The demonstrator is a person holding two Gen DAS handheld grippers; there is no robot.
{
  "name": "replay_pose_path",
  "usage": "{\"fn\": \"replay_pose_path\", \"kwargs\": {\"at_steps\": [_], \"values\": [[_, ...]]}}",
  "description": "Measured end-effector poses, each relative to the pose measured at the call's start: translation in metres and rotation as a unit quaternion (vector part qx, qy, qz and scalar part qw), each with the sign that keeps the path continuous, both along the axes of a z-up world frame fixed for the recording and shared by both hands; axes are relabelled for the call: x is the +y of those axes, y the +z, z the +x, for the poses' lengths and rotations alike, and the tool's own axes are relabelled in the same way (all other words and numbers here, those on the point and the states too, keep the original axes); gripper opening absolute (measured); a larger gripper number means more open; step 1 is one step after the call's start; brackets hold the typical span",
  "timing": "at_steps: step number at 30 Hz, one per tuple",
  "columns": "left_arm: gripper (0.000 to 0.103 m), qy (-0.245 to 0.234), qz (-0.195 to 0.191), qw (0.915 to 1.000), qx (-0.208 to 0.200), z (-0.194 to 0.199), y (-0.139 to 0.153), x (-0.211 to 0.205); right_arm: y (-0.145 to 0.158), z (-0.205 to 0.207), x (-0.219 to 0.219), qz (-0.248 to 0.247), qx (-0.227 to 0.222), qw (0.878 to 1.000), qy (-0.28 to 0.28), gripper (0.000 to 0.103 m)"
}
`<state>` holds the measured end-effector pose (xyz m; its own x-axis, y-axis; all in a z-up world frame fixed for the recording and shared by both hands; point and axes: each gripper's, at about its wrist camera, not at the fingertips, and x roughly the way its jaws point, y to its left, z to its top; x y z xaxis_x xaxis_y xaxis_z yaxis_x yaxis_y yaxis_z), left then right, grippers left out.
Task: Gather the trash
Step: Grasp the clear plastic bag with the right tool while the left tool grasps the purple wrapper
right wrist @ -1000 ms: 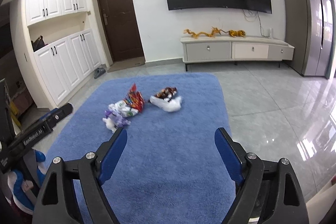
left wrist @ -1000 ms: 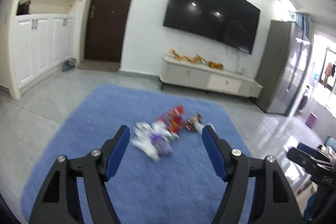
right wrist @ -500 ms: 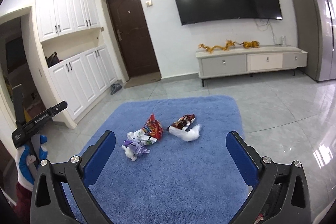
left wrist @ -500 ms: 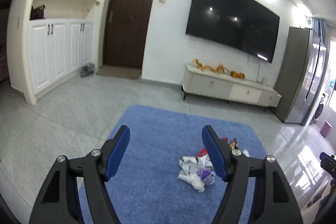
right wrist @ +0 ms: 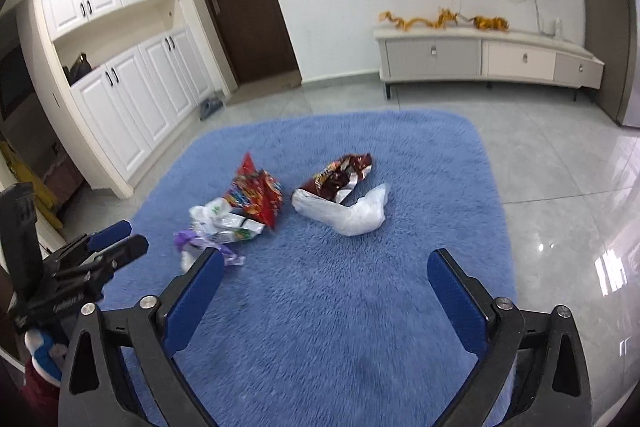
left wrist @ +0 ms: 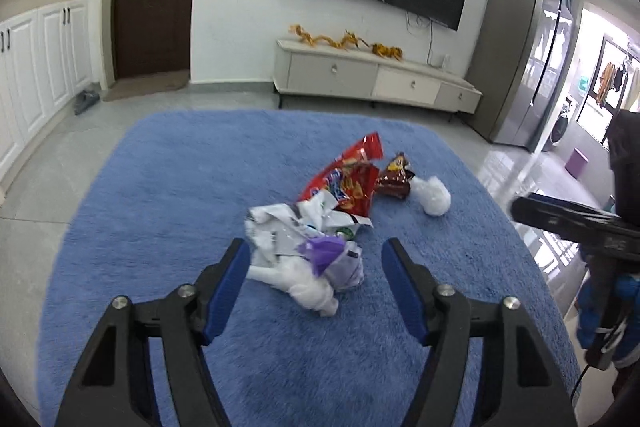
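Trash lies on a blue rug [left wrist: 168,187]. A red snack bag [left wrist: 348,183] [right wrist: 256,193], a white and green wrapper [left wrist: 288,223] [right wrist: 222,221], a purple wrapper [left wrist: 324,251] [right wrist: 192,241], a brown snack bag [left wrist: 394,177] [right wrist: 340,175] and a white plastic bag [left wrist: 434,195] [right wrist: 356,213]. My left gripper [left wrist: 316,267] is open, with the purple wrapper and crumpled white tissue [left wrist: 304,285] between its fingers. My right gripper [right wrist: 326,273] is open and empty, short of the white bag.
Grey tiled floor [right wrist: 560,131] surrounds the rug. A TV cabinet [left wrist: 376,79] stands at the far wall, white cupboards [right wrist: 132,87] at the left, a fridge [left wrist: 520,67] at the right. The other gripper shows at each view's edge, right gripper [left wrist: 576,223], left gripper [right wrist: 80,267].
Both grippers have dropped and tilted down toward the rug. The left one has closed in on the purple wrapper pile; the right one has come nearer the white bag.
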<state>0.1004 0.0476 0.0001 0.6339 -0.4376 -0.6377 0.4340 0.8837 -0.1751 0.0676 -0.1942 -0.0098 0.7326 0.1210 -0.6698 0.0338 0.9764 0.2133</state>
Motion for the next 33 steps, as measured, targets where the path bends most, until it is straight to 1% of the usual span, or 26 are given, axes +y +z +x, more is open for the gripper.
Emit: {"fn": "replay_pose_path", "kwargs": {"at_steps": [2,5,7,8,9,10,12,14,15,16,17,20,25,33], "values": [[0.06,-0.006,-0.001,0.9999,0.012,0.011,-0.01,-0.009,-0.013,0.021,-0.001,0.003,0.012,1.0,0.004,0.097],[0.058,-0.011,0.005,0.9996,0.024,0.017,-0.024,-0.017,-0.032,0.05,-0.003,0.004,0.026,1.0,0.007,0.097],[0.052,-0.01,0.011,0.9995,0.028,0.019,-0.031,-0.023,-0.041,0.067,-0.002,-0.002,0.034,0.999,0.009,0.097],[0.044,-0.01,0.012,0.9994,0.029,0.021,-0.033,-0.024,-0.046,0.074,-0.002,-0.005,0.037,0.999,0.009,0.097],[0.04,-0.011,0.012,0.9993,0.033,0.022,-0.036,-0.026,-0.052,0.082,-0.002,-0.007,0.041,0.999,0.009,0.097],[0.039,-0.011,0.012,0.9993,0.034,0.023,-0.037,-0.026,-0.054,0.087,-0.003,-0.007,0.044,0.999,0.01,0.095],[0.035,-0.011,0.01,0.9993,0.034,0.024,-0.038,-0.027,-0.061,0.094,-0.002,-0.012,0.047,0.999,0.01,0.088],[0.033,-0.013,0.009,0.9993,0.033,0.022,-0.037,-0.028,-0.066,0.099,-0.002,-0.014,0.052,0.999,0.009,0.074],[0.031,-0.013,0.008,0.9994,0.032,0.021,-0.036,-0.028,-0.068,0.1,-0.002,-0.018,0.052,0.998,0.006,0.069],[0.031,-0.012,0.005,0.9994,0.032,0.02,-0.035,-0.027,-0.068,0.1,-0.003,-0.024,0.051,0.998,0.003,0.056],[0.031,-0.012,0.002,0.9994,0.033,0.018,-0.034,-0.026,-0.068,0.098,-0.004,-0.027,0.049,0.998,0.0,0.044],[0.03,-0.015,-0.013,0.9992,0.033,0.007,-0.028,-0.02,-0.066,0.086,-0.01,-0.011,0.044,0.999,0.002,0.038],[0.03,-0.025,-0.03,0.9989,0.025,-0.018,-0.011,-0.014,-0.058,0.054,-0.013,-0.003,0.035,0.999,0.009,0.036],[0.03,-0.023,-0.026,0.9994,0.003,-0.055,0.016,-0.005,-0.032,-0.024,-0.018,0.031,0.009,0.999,0.011,0.036]]}}
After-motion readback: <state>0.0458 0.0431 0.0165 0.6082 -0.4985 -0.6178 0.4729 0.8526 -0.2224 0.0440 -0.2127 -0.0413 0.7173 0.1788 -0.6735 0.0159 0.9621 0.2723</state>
